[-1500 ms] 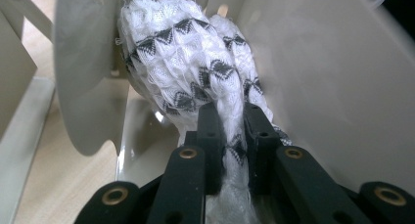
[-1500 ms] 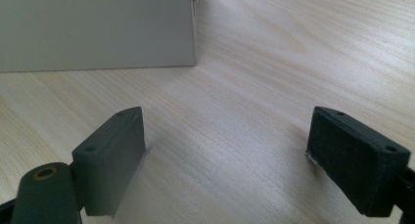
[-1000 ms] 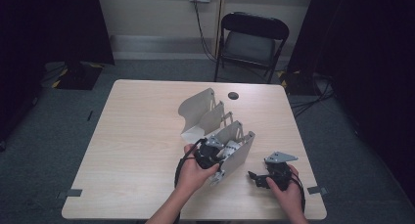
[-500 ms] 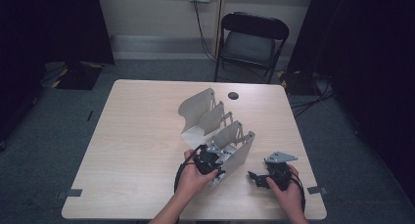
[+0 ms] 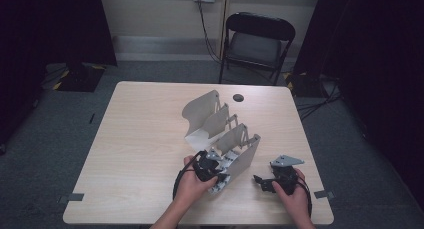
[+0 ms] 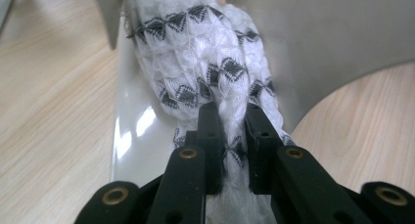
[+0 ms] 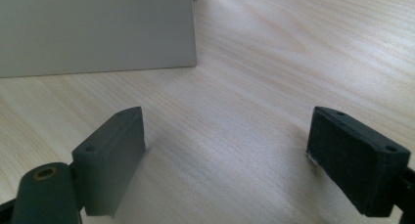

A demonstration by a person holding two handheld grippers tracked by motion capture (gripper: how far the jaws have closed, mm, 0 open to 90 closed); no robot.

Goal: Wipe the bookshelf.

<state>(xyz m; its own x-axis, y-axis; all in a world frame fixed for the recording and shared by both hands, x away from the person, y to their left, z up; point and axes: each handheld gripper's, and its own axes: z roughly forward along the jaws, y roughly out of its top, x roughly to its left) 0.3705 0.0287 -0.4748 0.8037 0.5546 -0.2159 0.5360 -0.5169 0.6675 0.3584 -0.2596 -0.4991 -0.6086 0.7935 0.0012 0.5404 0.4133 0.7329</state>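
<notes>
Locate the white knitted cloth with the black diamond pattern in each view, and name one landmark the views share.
High view: the cloth is low centre, beside the left gripper.
Left gripper view: upper centre, running down between the closed jaws.
Right gripper view: not in it.
Shared landmark: the grey folding rack on the wooden table.

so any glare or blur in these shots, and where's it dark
High view: table evenly lit, room edges fall to black. Left gripper view: a glare patch on the glossy grey rack, the knitted cloth sharp. Right gripper view: the near jaws are soft, and the left one casts a shadow on the wood.
</notes>
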